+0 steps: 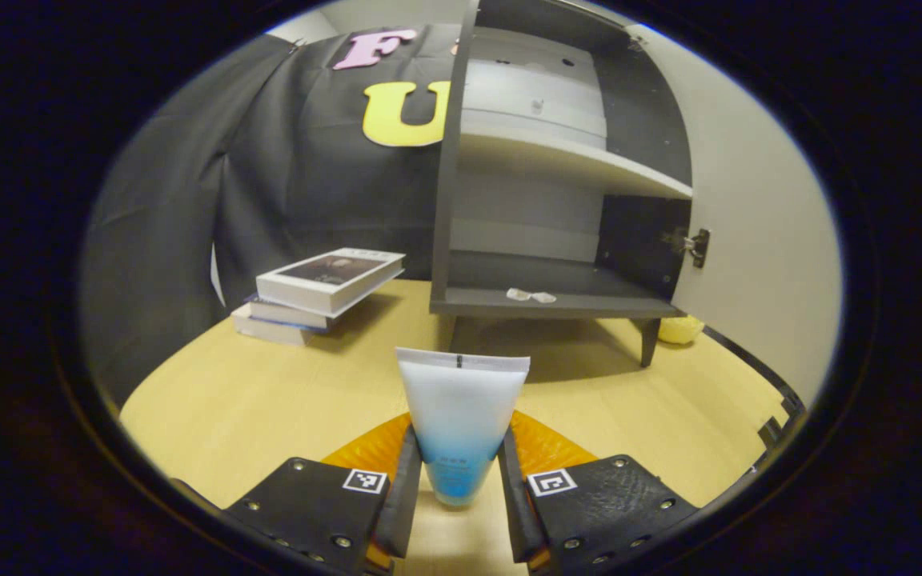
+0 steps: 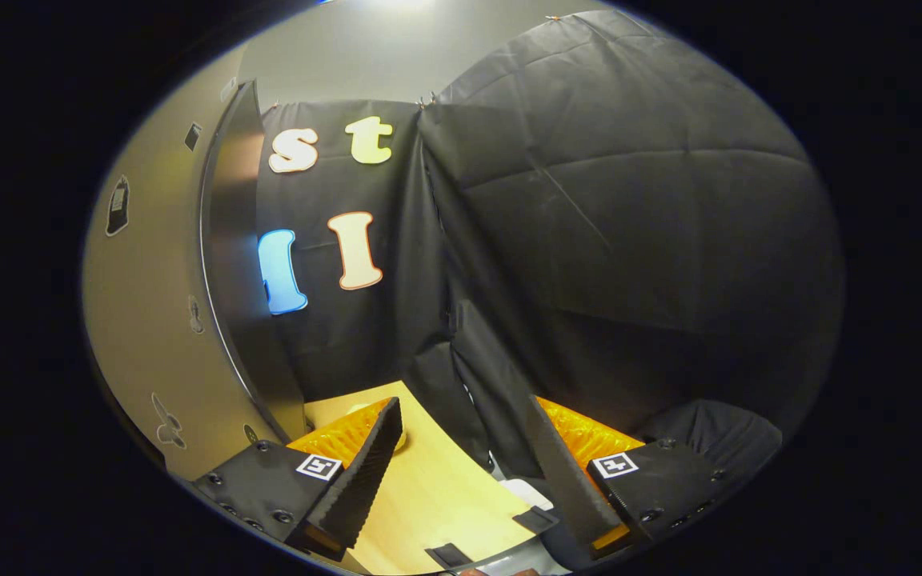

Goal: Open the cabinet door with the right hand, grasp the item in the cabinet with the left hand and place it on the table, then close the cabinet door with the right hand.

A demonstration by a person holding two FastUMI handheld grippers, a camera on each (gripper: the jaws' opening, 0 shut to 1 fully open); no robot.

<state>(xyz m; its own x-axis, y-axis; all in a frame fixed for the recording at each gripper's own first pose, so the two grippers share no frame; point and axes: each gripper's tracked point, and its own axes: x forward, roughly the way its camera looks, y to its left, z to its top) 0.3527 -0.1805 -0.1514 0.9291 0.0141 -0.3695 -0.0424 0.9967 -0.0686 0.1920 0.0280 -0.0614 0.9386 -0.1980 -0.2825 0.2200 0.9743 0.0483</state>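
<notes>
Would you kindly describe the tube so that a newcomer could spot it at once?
Start at the open cabinet on the table; in front of it, the left gripper holds the tube between its fingers. It is white fading to blue at the bottom, unlike the stacked books to the left.

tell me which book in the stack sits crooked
The top book, with the dark cover picture. It is turned askew and overhangs toward the cabinet, while the books under it lie squared with each other.
</notes>
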